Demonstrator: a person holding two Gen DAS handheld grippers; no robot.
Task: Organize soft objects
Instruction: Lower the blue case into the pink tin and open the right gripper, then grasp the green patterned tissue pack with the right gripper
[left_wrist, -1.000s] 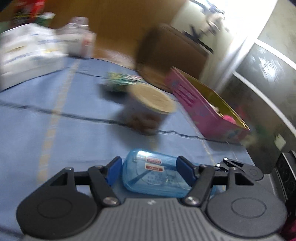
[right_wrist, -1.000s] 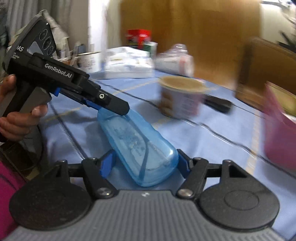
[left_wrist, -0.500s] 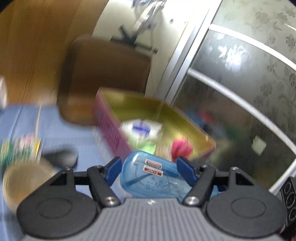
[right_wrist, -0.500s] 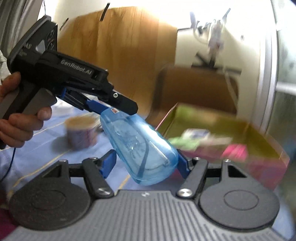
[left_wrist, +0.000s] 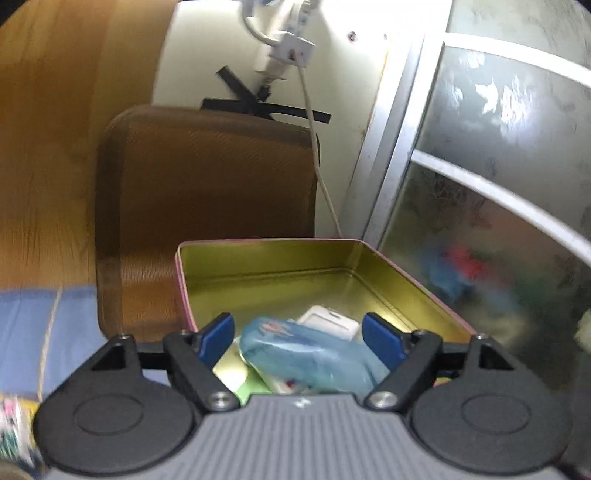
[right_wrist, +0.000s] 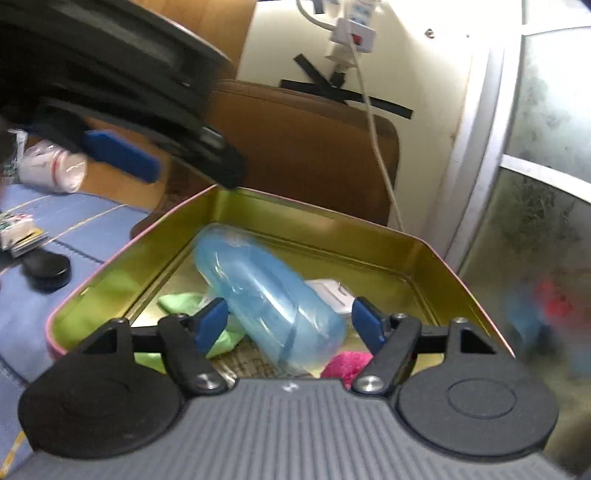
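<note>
Lying tilted inside the tin (right_wrist: 436, 258), lower centre of frame, the blue case (right_wrist: 269, 295) rests on a green cloth (right_wrist: 181, 301). Left gripper (left_wrist: 299, 334) and right gripper (right_wrist: 290, 321) both spread wide, pads clear of case.

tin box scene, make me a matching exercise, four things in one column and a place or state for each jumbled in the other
Things:
1. translucent blue plastic case
2. crumpled green cloth
3. pink fuzzy cloth
4. round black lid

Places or states:
A. on the blue tablecloth, outside the tin
B. near corner of the gold-lined tin box, under the right gripper
C. lying slanted over other items in the tin
D. left side of the tin floor

Pairs: 1-C, 2-D, 3-B, 4-A
</note>
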